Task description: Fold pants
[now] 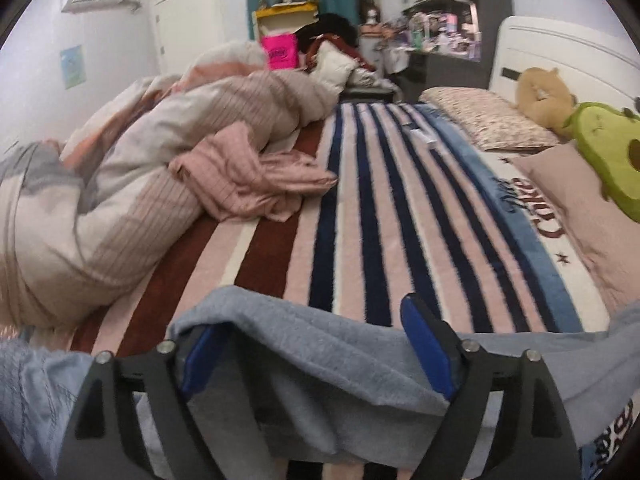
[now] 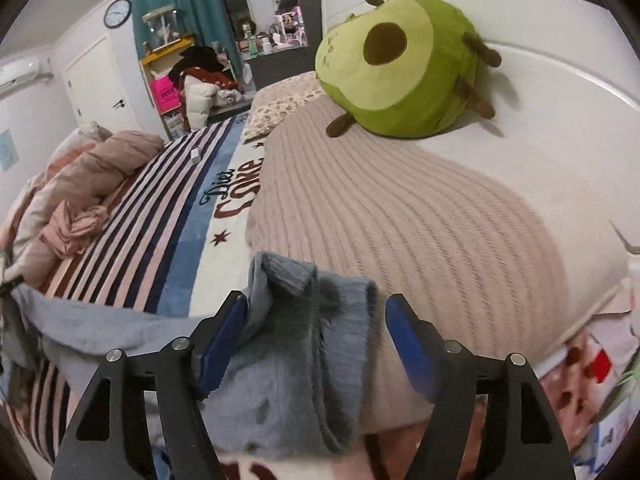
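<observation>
Spreading wide, the left gripper's [image 1: 312,350] jaws stand open with the grey-blue pants [image 1: 320,344] draped loose between them, no pad pressing. The right gripper [image 2: 316,338] is the same deal: jaws apart, a bunched pant end sitting in the gap. The pants lie on the striped blanket [image 1: 360,200] at the bed's near edge, beside a ribbed pink pillow [image 2: 420,220] with an avocado plush [image 2: 400,64] on it.
</observation>
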Action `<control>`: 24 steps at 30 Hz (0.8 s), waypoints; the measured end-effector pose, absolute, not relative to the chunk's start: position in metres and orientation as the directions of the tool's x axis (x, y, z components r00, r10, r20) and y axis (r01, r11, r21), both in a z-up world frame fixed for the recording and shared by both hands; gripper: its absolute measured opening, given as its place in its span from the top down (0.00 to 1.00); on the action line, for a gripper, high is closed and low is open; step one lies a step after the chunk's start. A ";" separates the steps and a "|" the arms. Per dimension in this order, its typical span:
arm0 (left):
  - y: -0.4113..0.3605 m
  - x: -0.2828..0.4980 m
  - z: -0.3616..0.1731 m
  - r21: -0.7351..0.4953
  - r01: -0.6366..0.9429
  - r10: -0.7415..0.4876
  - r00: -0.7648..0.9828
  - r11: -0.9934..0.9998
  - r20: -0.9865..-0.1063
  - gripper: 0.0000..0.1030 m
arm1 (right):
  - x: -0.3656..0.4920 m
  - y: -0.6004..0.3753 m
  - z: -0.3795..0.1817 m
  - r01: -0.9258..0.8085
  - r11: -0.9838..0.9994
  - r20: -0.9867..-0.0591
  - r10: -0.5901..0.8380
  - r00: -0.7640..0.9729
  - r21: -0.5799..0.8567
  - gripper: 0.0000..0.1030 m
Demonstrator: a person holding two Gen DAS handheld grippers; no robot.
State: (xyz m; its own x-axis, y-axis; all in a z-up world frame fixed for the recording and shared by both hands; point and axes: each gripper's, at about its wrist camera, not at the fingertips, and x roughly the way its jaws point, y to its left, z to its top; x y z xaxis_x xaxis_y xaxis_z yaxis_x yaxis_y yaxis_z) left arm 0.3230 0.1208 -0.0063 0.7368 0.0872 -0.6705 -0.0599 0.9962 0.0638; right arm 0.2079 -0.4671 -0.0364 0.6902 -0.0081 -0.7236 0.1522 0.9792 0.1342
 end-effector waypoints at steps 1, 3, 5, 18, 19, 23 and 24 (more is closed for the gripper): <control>0.121 0.322 0.000 0.055 -0.041 0.067 0.738 0.998 -0.671 0.14 | 0.202 -0.468 -0.035 0.147 0.979 -0.725 0.000 0.688 0.140 0.29; 0.122 0.325 0.009 0.058 -0.018 0.053 0.723 0.998 -0.688 0.12 | 0.191 -0.471 -0.035 0.130 0.979 -0.736 0.027 0.677 0.155 0.24; 0.119 0.327 0.013 0.097 0.010 0.064 0.687 0.995 -0.723 0.11 | 0.183 -0.473 -0.037 0.111 0.980 -0.743 0.048 0.668 0.164 0.24; 0.119 0.295 0.017 0.032 0.112 -0.049 0.647 0.993 -0.761 0.06 | 0.183 -0.474 -0.091 0.062 0.948 -0.765 0.212 0.609 0.312 0.50; 0.116 0.291 0.016 0.029 0.113 -0.052 0.651 0.993 -0.757 0.06 | 0.182 -0.475 -0.089 0.055 0.943 -0.754 0.227 0.616 0.329 0.56; 0.108 0.275 0.009 0.021 0.113 -0.061 0.671 0.993 -0.739 0.06 | 0.176 -0.474 -0.083 0.006 0.933 -0.725 0.276 0.631 0.360 0.77; 0.105 0.272 0.008 0.022 0.117 -0.063 0.673 0.993 -0.737 0.06 | 0.175 -0.470 -0.080 0.015 0.950 -0.730 0.229 0.644 0.311 0.79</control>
State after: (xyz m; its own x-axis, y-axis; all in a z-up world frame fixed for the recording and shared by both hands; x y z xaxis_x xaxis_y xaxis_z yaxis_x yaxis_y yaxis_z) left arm 0.2725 0.1051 0.0076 0.6734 -0.0626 -0.7366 0.1167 0.9929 0.0224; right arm 0.1751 -0.4703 -0.0799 0.6438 0.2293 -0.7300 0.0146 0.9502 0.3113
